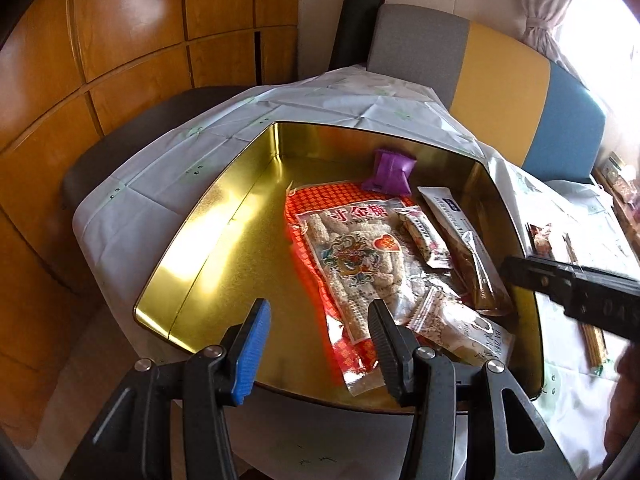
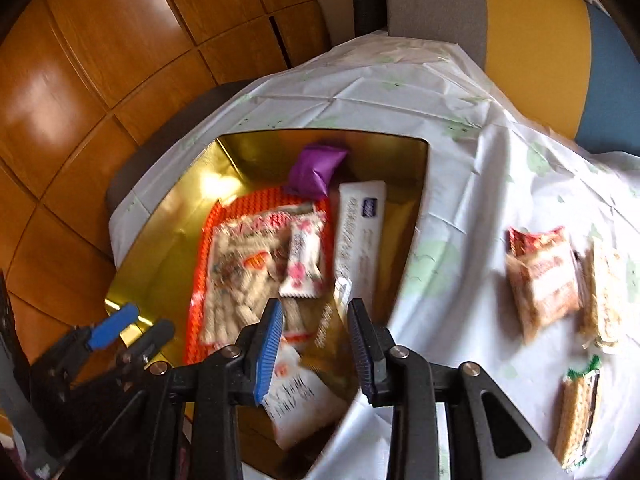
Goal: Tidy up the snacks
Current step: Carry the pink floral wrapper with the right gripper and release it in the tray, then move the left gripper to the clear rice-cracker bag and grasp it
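Several packets already lie in the gold metal tin (image 2: 416, 216); three wrapped snacks (image 2: 540, 276) wait on the counter (image 2: 460, 152); both claws, left claw (image 1: 320, 344) and right claw (image 2: 316, 352), gape empty.

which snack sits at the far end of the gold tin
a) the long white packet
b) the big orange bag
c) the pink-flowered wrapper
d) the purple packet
d, the purple packet lies nearest the far wall of the gold tin, beyond the big orange bag and the other wrappers.
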Tool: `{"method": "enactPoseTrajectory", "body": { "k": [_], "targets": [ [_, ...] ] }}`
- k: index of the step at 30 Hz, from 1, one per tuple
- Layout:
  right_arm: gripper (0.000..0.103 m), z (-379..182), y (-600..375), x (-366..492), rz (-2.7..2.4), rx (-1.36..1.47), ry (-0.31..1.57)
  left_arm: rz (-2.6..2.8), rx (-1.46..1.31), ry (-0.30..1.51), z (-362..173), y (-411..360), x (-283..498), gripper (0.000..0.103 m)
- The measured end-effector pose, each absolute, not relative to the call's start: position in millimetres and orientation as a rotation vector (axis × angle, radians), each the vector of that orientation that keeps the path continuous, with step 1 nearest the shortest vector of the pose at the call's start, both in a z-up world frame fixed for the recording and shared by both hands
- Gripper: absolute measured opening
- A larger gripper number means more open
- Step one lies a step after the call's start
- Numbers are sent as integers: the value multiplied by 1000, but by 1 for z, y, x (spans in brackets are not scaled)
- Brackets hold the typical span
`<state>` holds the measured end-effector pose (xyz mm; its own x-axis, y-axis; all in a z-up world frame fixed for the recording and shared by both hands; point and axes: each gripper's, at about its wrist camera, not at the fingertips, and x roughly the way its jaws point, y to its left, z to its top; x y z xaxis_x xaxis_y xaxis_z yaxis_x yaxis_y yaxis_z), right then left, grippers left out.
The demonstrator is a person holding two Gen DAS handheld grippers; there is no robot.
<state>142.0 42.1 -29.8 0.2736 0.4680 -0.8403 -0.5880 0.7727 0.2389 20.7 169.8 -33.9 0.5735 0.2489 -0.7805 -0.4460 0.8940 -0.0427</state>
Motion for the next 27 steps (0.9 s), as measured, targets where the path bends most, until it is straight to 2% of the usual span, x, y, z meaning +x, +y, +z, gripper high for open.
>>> {"method": "enactPoseTrajectory", "body": {
  "k": [13, 27],
  "targets": [
    [34, -7, -18, 116, 645, -125, 945, 363, -183, 866, -27, 145, 22, 51],
    [34, -9, -135, 142, 385, -200, 975, 322, -125, 875, -24, 121, 26, 51]
  ]
}}
